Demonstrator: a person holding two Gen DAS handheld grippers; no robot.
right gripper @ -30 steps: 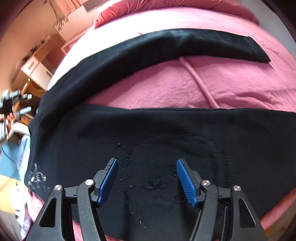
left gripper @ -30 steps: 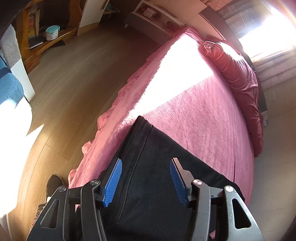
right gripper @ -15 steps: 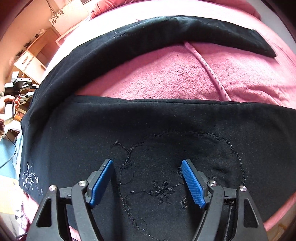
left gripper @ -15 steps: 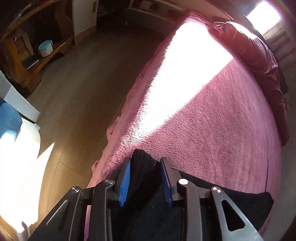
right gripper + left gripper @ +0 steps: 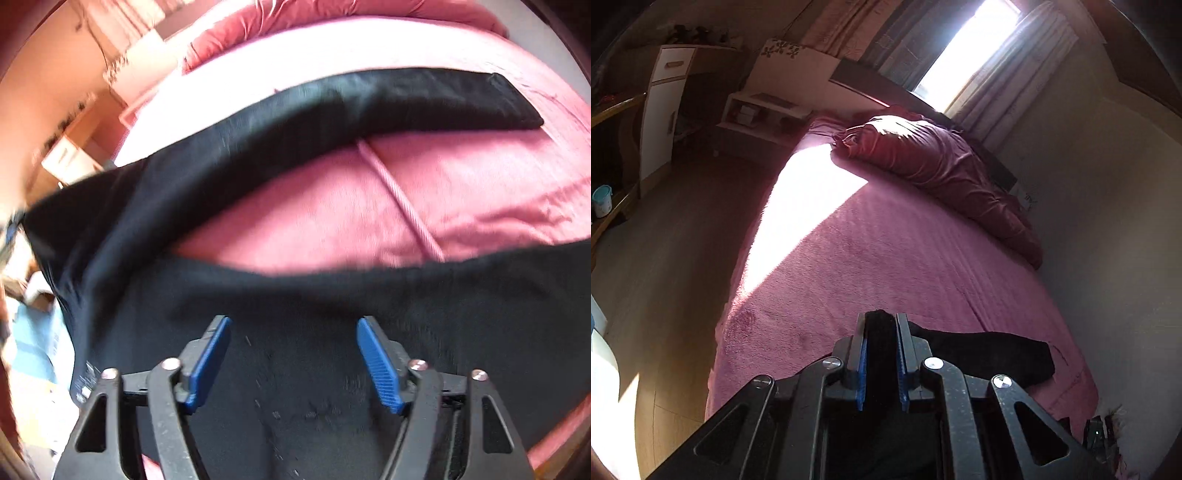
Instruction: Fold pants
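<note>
Our left gripper [image 5: 881,325] is pressed tight on a bunched fold of the black pants [image 5: 990,350], the dark cloth squeezed between the blue pads [image 5: 863,369] and poking out past the tips. To its right one end of the pants lies flat on the pink bedspread [image 5: 886,258], near the bed's edge by the wall. A strip of sun falls across the spread toward the red pillow [image 5: 923,155] at the head of the bed.

Our right gripper [image 5: 293,332] is spread wide — nothing sits between its blue pads [image 5: 376,362], which hover over the nearer leg of the pants [image 5: 314,295]; whether they touch the cloth we cannot tell, since this view is blurred. The farther leg curves across the spread behind it, and a pink cord-like ridge [image 5: 399,192] in the bedspread [image 5: 332,203] runs between the two legs.

As for containers — a small teal-lidded tub [image 5: 601,201] stands on a wooden shelf at far left; its contents are hidden. The open white bedside unit [image 5: 757,110] holds a few small items, too small to name.
</note>
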